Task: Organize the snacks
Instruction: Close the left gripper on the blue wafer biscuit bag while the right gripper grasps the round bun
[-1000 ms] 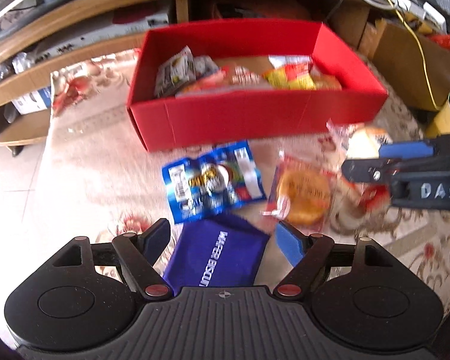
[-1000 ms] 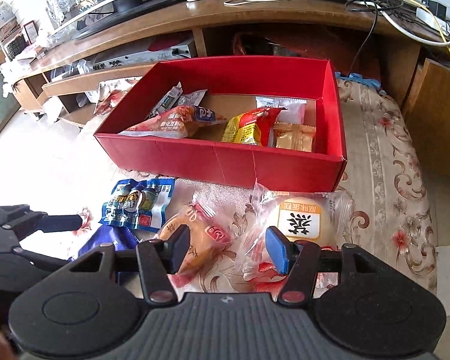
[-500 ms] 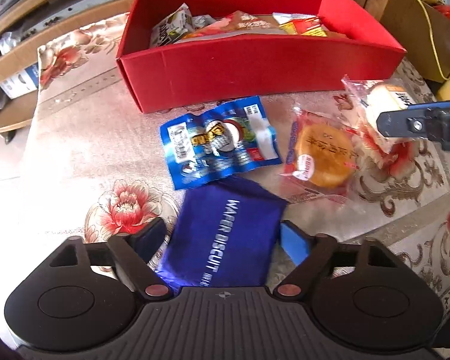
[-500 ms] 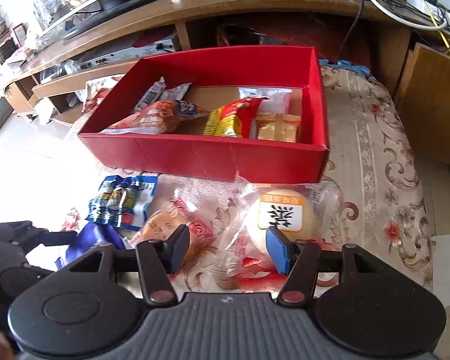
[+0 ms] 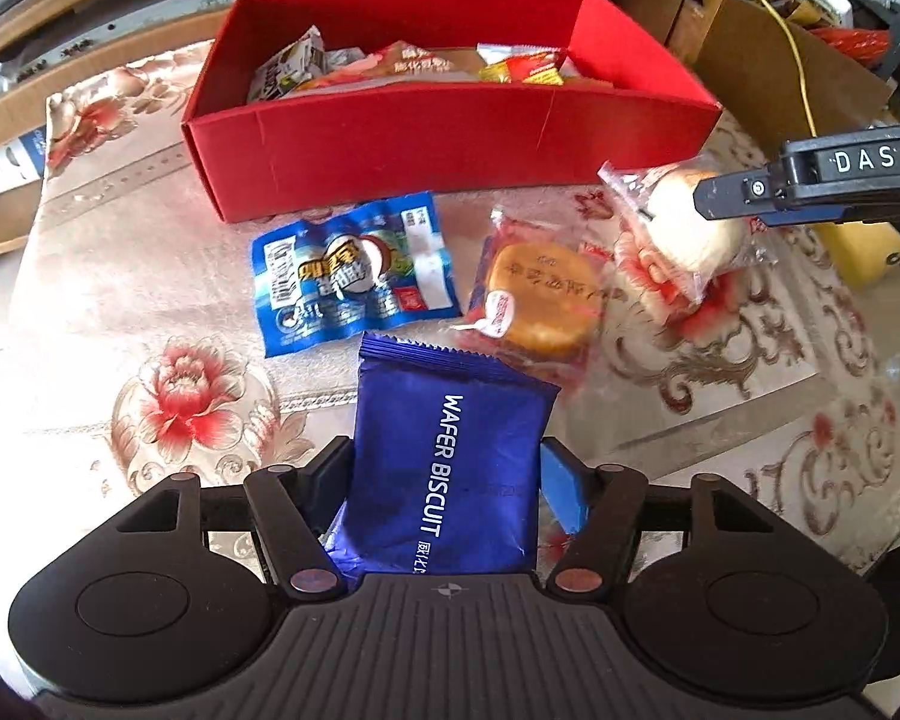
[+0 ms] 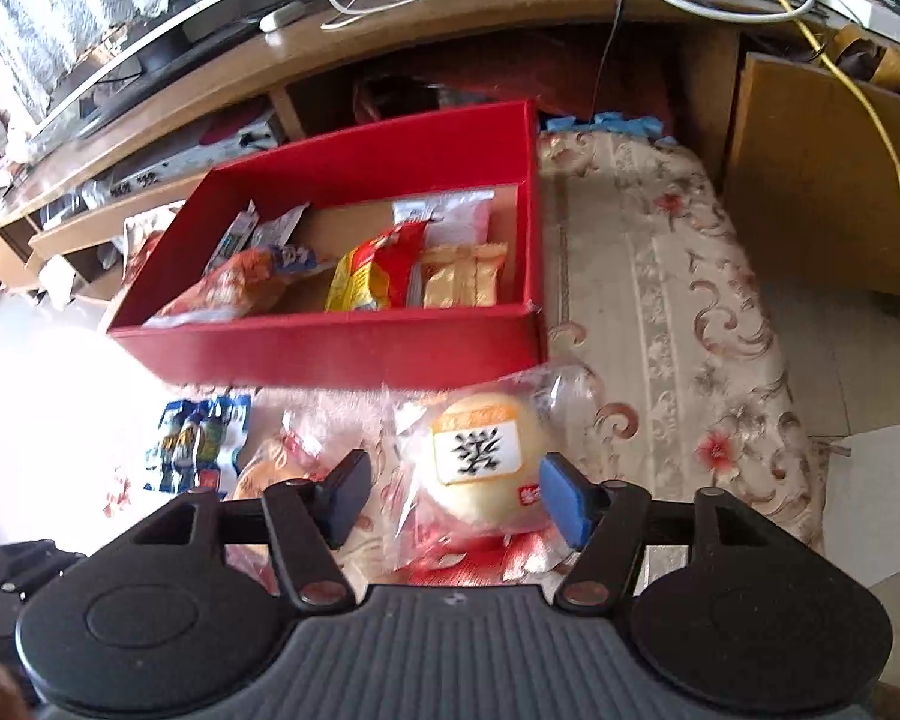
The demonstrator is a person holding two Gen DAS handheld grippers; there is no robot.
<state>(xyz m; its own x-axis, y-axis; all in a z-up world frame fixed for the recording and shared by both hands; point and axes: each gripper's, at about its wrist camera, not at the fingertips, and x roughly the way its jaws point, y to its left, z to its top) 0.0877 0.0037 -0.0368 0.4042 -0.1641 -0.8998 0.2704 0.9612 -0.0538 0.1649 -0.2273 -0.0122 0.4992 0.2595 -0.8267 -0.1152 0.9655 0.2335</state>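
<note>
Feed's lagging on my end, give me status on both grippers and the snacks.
Left gripper jaws just closing around the blue wafer biscuit pack. Right gripper jaws just opening, straddling the pale bun packet, not clamped. Red box ahead, path clear.

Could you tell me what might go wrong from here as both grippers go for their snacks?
The left gripper, whose jaws have just been closing, straddles the wafer biscuit pack low at one end; the pack could sag or slip when lifted. The right gripper, whose jaws have just been opening, straddles the bagged white bun; closing might pinch only loose film or squash it.
</note>
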